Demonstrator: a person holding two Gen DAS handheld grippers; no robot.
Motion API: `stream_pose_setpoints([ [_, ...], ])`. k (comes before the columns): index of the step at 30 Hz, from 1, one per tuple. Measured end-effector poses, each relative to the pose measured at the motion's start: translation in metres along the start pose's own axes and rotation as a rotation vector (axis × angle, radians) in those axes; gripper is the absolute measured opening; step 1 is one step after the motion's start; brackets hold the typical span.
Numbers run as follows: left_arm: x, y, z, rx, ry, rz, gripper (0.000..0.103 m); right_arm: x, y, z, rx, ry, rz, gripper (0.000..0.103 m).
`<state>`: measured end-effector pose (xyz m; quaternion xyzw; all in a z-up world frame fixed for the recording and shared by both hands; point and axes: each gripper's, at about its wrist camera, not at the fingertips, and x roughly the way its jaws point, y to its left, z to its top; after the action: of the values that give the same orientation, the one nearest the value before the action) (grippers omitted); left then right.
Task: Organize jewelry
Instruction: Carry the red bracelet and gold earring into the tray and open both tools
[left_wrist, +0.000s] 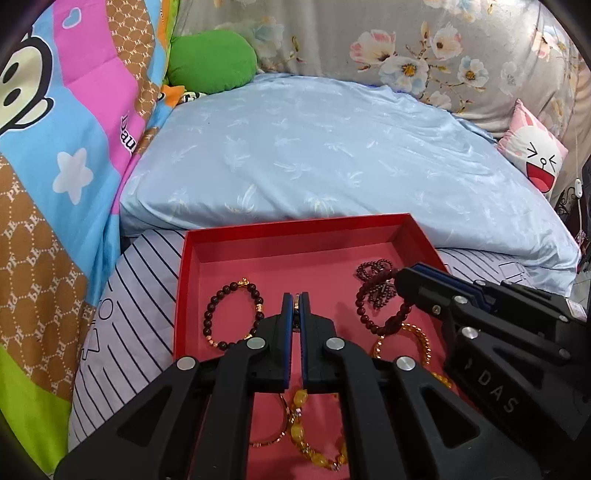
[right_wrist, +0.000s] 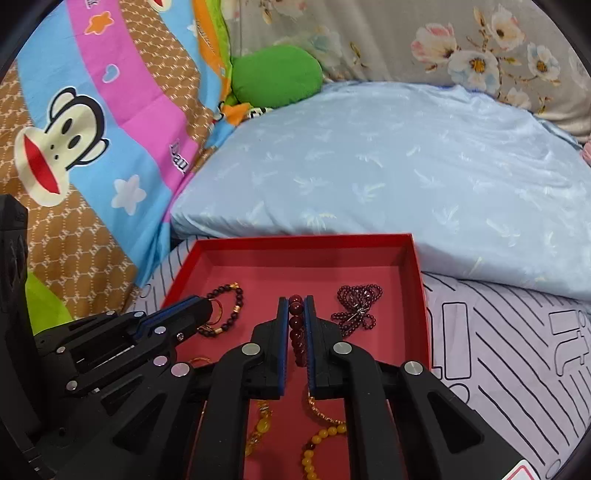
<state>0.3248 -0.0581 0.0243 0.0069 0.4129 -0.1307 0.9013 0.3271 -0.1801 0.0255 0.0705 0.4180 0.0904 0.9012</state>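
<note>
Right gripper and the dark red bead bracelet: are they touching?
Touching. The right wrist view shows the right gripper closed on the dark red bead bracelet, its beads pinched in a line between both blue pads.

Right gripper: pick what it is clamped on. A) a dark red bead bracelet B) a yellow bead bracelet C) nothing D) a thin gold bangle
A: the right gripper is closed on a string of dark red beads over the red tray.
</note>
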Motion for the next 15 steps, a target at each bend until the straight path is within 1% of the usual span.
stream_pose_setpoints([
  [4, 0.016, 0.0, 0.001, -0.007, 0.025, 0.006, 0.003, 0.013, -0.007, -0.002, 0.016, 0.027, -0.003, 0.008],
  [8, 0.028, 0.002, 0.0, -0.015, 0.059, 0.01, 0.005, 0.019, -0.011, -0.005, 0.011, 0.042, -0.048, 0.008],
  [10, 0.029, 0.003, -0.001, -0.017, 0.06, 0.018, 0.005, 0.017, -0.014, -0.006, 0.008, 0.028, -0.077, 0.013],
  [11, 0.03, 0.004, -0.001, -0.021, 0.062, 0.027, 0.015, 0.016, -0.015, -0.006, 0.003, 0.023, -0.091, 0.019],
  [12, 0.029, 0.007, -0.001, -0.033, 0.062, 0.037, 0.03, 0.01, -0.016, -0.007, -0.002, 0.005, -0.108, 0.024],
  [13, 0.027, 0.009, -0.001, -0.045, 0.057, 0.043, 0.036, 0.007, -0.017, -0.007, -0.002, -0.004, -0.115, 0.027],
  [15, 0.019, 0.015, -0.002, -0.073, 0.031, 0.042, 0.042, -0.005, -0.019, -0.008, -0.002, -0.03, -0.118, 0.03],
])
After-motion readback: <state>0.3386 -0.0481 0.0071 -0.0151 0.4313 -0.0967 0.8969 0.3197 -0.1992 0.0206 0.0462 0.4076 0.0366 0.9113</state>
